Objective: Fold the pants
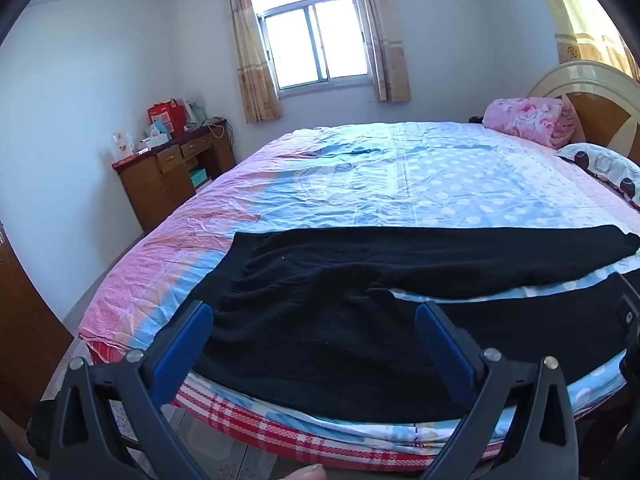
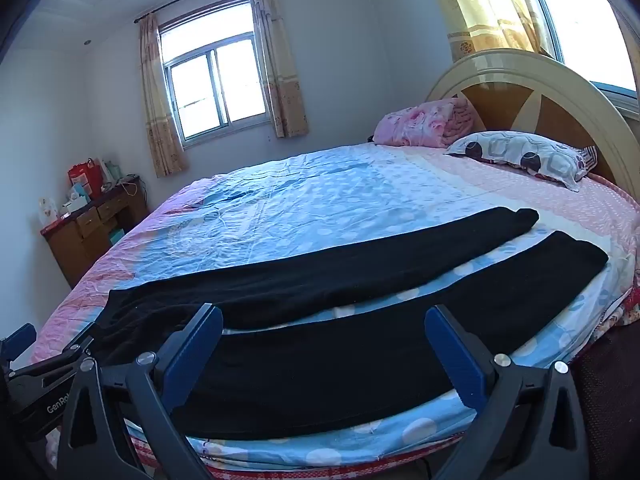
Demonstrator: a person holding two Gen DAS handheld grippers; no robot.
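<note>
Blue-padded jaws of the left gripper [image 1: 314, 322] stood spread wide at the near edge of the bed [image 1: 384, 168], grasping nothing; a fingertip [image 1: 310, 471] showed at the bottom of the left wrist view. Beyond them lay the pants [image 1: 320, 320], black, spread flat across the bed's near side. Their waist end sat at the left, just past the left gripper's pads, and the 2 legs ran off to the right.

From the right wrist view the right gripper [image 2: 324, 326] hovered over the nearer leg with its jaws likewise released and empty. The 2 legs lay side by side, apart, with a strip of blue dotted sheet [image 2: 360, 200] showing between them; the far leg's cuff was bunched a little. Part of the left gripper showed at the left edge of this view, beside the waist.

Farther back, a pillow [image 2: 520, 154] and a rolled pink blanket [image 2: 420, 124] rested against the headboard [image 2: 532, 96]. A wooden desk [image 1: 172, 172] with boxes on it stood in the corner, under a curtained window [image 1: 316, 44].
</note>
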